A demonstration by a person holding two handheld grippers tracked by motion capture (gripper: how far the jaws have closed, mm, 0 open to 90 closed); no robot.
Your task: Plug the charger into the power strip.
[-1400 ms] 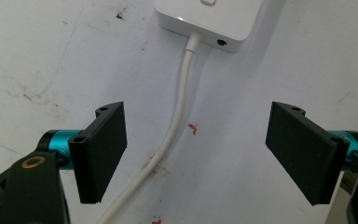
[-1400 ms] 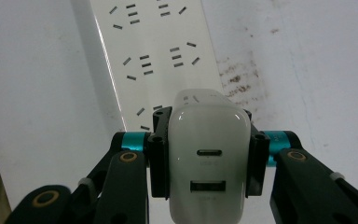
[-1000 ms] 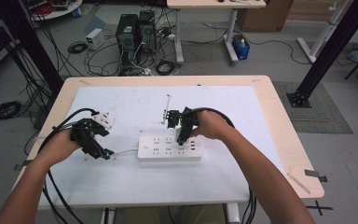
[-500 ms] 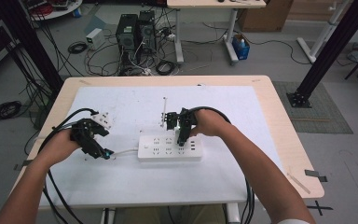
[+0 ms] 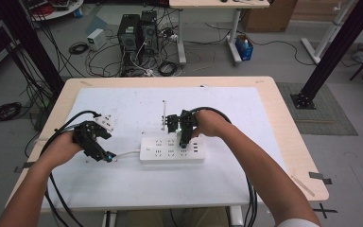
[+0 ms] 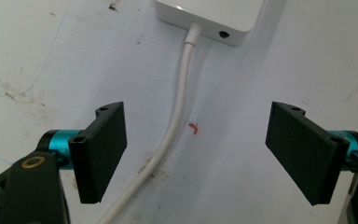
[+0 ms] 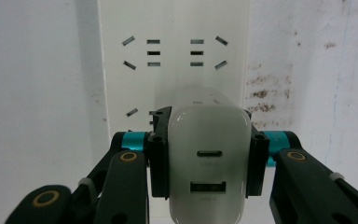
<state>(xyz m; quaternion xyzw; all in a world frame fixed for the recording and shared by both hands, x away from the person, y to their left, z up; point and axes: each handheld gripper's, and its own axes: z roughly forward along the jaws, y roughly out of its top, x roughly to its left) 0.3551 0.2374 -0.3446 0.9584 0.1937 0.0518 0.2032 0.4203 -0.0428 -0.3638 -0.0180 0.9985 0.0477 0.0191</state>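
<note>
Pressing a white charger down over the power strip at frame centre, right tongs clamped on its flat sides. Rigid, light, glossy and likely slippery. Left tongs hovering wide over the strip's cable.

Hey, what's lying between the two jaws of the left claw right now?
In the left gripper view, the power strip's white cord runs across the white table cover between the open left claw jaws, untouched, beside a small red mark.
</note>
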